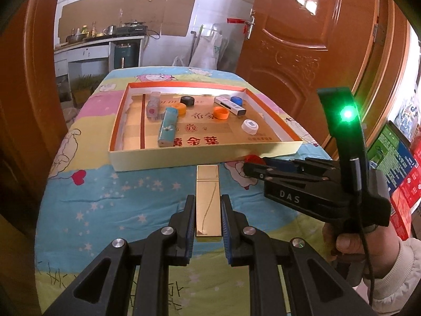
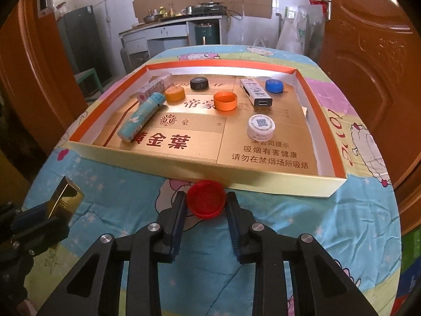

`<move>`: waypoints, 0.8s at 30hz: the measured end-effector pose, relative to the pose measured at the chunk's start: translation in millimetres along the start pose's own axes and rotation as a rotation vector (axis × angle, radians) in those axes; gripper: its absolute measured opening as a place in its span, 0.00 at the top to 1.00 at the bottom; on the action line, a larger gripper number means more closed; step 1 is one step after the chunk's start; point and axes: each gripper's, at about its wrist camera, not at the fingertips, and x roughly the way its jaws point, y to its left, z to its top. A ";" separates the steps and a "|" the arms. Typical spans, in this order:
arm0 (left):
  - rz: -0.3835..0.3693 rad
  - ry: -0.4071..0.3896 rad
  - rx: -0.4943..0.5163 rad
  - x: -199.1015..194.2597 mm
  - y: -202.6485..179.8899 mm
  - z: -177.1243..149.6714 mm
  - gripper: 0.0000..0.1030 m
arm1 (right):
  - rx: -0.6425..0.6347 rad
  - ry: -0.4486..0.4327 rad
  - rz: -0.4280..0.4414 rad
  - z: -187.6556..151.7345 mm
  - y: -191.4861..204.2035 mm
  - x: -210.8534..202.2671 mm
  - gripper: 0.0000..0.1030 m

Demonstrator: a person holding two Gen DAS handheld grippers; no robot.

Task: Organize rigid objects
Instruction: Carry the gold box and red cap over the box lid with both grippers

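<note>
My left gripper (image 1: 208, 202) is shut on a shiny gold rectangular lighter (image 1: 207, 200), which points toward the shallow cardboard box (image 1: 184, 158). The lighter also shows in the right wrist view (image 2: 64, 200). My right gripper (image 2: 206, 202) is shut on a red bottle cap (image 2: 206, 201), just short of the box's near wall (image 2: 236, 181). In the left wrist view the right gripper (image 1: 250, 164) sits at the box's front right. Inside the box lie a teal lighter (image 2: 139, 118), two orange caps (image 2: 225, 100), a black cap (image 2: 199, 83), a blue cap (image 2: 274, 86), a white cap (image 2: 261, 126) and a white device (image 2: 255, 92).
The box stands on a table with a cartoon-print cloth (image 2: 118, 200). A clear case (image 2: 155, 85) lies at the box's far left. Wooden doors (image 2: 368, 52) flank the table. A kitchen counter (image 2: 168, 23) stands behind.
</note>
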 end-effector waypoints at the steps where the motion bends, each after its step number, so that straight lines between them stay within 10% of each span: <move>1: -0.001 0.000 -0.003 0.3 0.7 0.0 0.82 | -0.002 0.000 -0.002 -0.3 0.2 -0.4 0.70; 24: -0.011 -0.032 0.020 -11.7 -12.3 9.2 0.82 | 0.019 -0.076 0.017 -3.4 0.2 -54.5 0.70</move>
